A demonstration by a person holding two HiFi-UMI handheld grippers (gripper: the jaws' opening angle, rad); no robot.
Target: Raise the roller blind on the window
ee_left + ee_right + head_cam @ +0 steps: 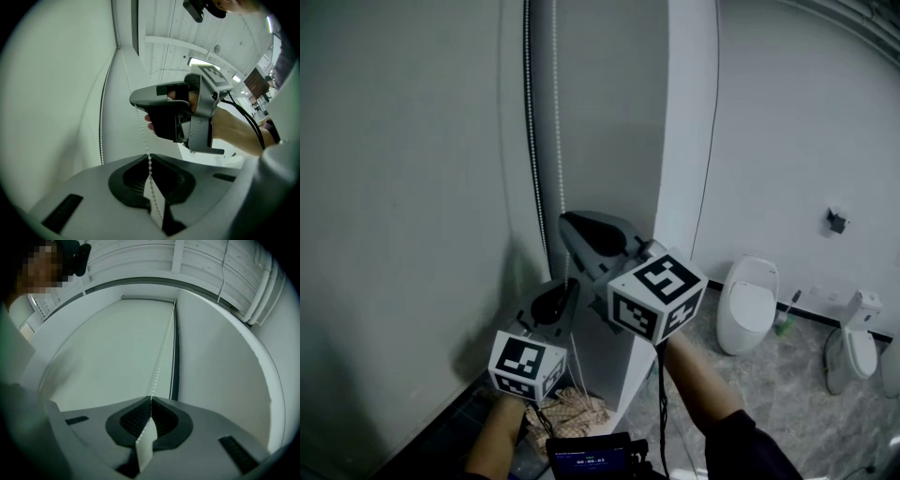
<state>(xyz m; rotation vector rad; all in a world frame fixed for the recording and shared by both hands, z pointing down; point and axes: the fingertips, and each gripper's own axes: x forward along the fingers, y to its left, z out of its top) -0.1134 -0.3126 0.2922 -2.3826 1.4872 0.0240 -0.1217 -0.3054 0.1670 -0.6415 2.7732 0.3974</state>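
Observation:
The grey roller blind (pixel 412 187) hangs down over the window on the left. Its white bead chain (pixel 558 103) drops along the blind's right edge. My right gripper (pixel 568 223) is shut on this chain, the higher of the two. In the right gripper view the bead chain (pixel 162 357) runs up from the shut gripper (pixel 151 398) toward the blind (pixel 117 343) top. My left gripper (pixel 569 286) sits just below the right one, also shut on the chain. In the left gripper view the bead chain (pixel 142 131) stretches from its gripper (pixel 149 157) up to the right gripper (pixel 136 104).
A white wall pillar (pixel 686 141) stands right of the chain. Two white floor fixtures (pixel 748 305) (pixel 853 349) and a green-based brush (pixel 785 323) stand at the right wall. A crumpled cloth (pixel 574 412) lies on the floor below my hands.

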